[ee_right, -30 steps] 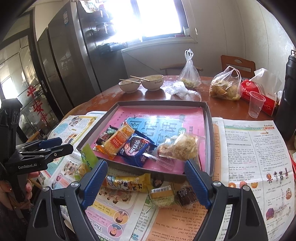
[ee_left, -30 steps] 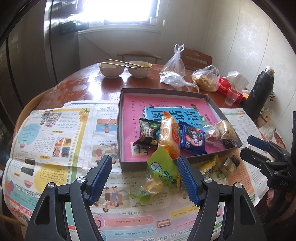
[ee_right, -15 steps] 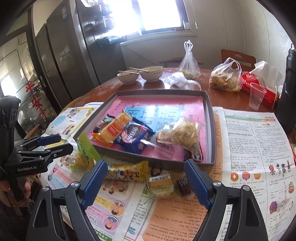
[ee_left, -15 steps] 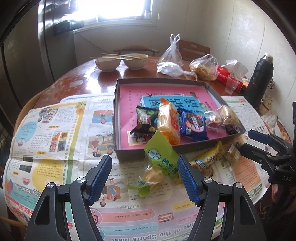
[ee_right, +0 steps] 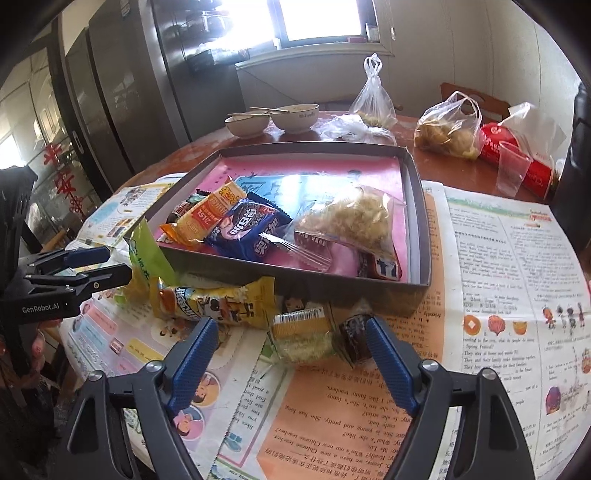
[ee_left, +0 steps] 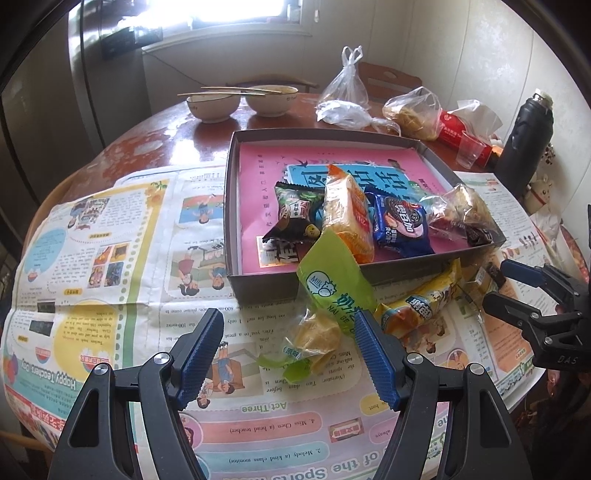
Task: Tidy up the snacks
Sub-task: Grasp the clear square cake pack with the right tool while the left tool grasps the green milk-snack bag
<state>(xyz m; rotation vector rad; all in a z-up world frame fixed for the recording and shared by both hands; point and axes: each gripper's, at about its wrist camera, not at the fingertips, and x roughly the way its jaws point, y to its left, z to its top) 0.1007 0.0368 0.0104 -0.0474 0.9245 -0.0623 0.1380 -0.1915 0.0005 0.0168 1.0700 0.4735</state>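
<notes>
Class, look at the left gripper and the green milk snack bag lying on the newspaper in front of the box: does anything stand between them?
Nothing visible does. The left gripper is open just short of the green bag, with only bare newspaper between. The bag's top leans on the box wall, and a yellow packet lies beside it.

Backlit by blown-out window [ee_left: 236, 11] far beyond fingers [ee_left: 201, 354]; glare on table [ee_left: 147, 144]; fisheye-bent, dark corners.

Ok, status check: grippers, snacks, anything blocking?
Left gripper open over green milk pack. Right gripper open, jaws just narrowed, small noodle pack between, not pinched. Box part-filled. Yellow pack lies alongside.
</notes>
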